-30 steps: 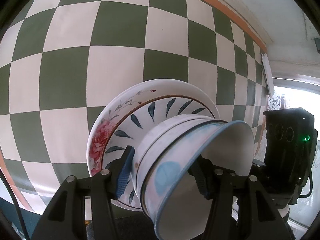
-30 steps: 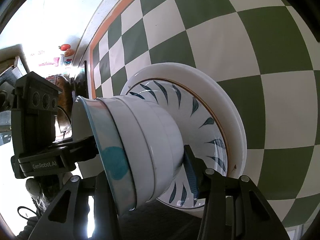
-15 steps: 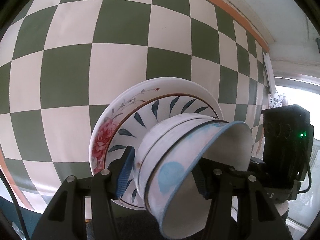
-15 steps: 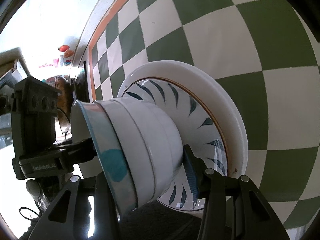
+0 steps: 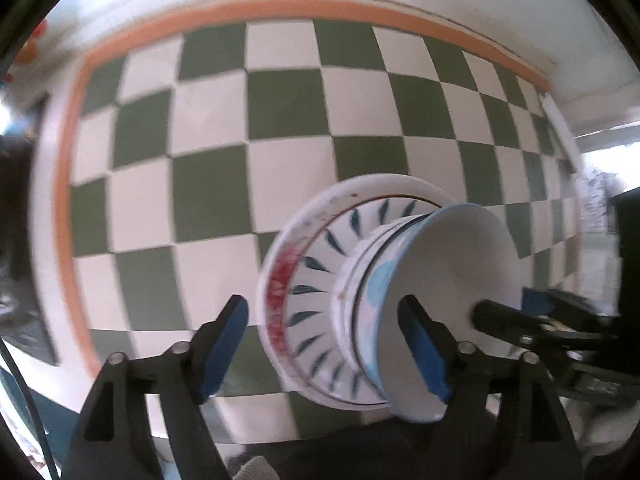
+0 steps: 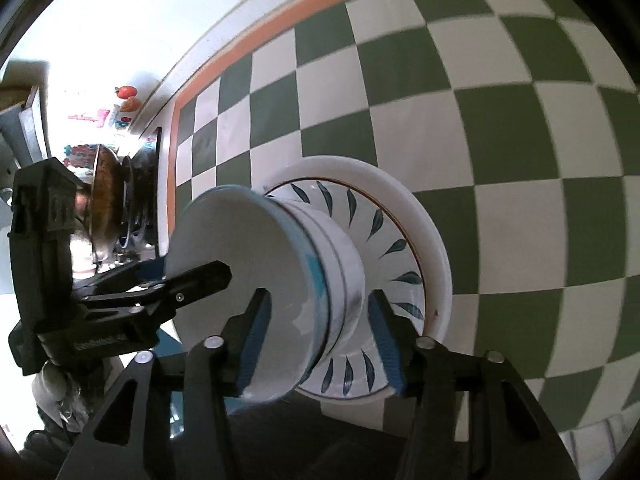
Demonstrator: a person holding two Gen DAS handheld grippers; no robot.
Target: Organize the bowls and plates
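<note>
Stacked plates and bowls on the checkered counter, both grippers spread

The nested bowls [image 5: 384,288] sit in the leaf-patterned plate [image 6: 384,240], which rests on a floral plate [image 5: 280,280], all on the green-and-white counter [image 5: 248,152]. The left gripper [image 5: 324,344] is released, its pads clear of the crockery. The right gripper [image 6: 320,344] also stands unclenched, straddling the bowls' rims without visible contact. Smaller pieces nest in larger ones, presumably to keep the pile steady.

left view motion-blurred | floral plate [image 5: 276,280] pattern smeared | shelf clutter [image 6: 120,104] overexposed, unreadable
</note>
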